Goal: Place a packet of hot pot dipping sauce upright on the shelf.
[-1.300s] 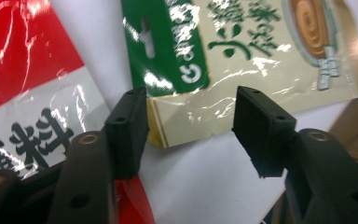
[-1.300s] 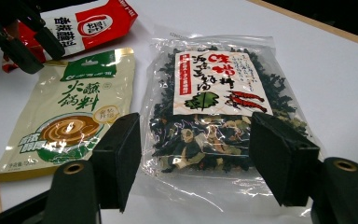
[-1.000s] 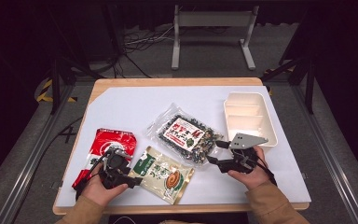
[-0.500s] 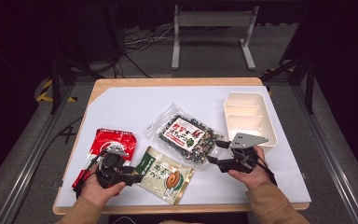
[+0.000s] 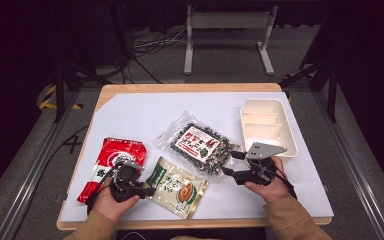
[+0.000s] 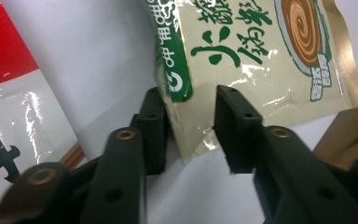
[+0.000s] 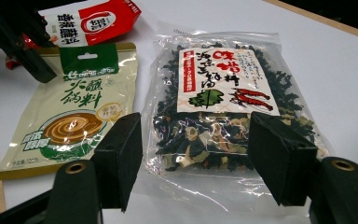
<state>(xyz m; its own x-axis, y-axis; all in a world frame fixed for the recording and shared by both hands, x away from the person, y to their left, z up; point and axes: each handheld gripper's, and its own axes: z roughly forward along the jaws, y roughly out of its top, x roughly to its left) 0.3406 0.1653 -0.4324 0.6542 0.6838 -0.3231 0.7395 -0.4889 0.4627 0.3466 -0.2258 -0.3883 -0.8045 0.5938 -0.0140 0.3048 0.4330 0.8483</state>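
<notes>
I judge the work to be at its start: nothing lies in the white tray (image 5: 267, 107), whose three compartments are bare, and all three packets rest flat on the surface (image 5: 130, 115).

My left hand-held gripper (image 6: 189, 126) stands with jaws apart, straddling the corner of the beige sauce packet (image 6: 256, 60) without clamping it; the grasp is not yet made. That packet lies well to the near left of the tray, just beside the red packet (image 5: 112, 162). My right hand-held gripper (image 7: 193, 154) is also spread wide, jaws framing the near edge of the seaweed packet (image 7: 223, 107), which lies just left of the tray.

Left to do, as I judge it: close on a packet, lift, carry to the tray.

Materials:
- Beige sauce packet: glossy foil-like film, flat, sealed edges, green band at the top.
- Seaweed packet: clear crinkled plastic, dark dried pieces inside, lumpy.
- Red packet: smooth shiny film.
- Tray: rigid plastic, rounded rectangle.
</notes>
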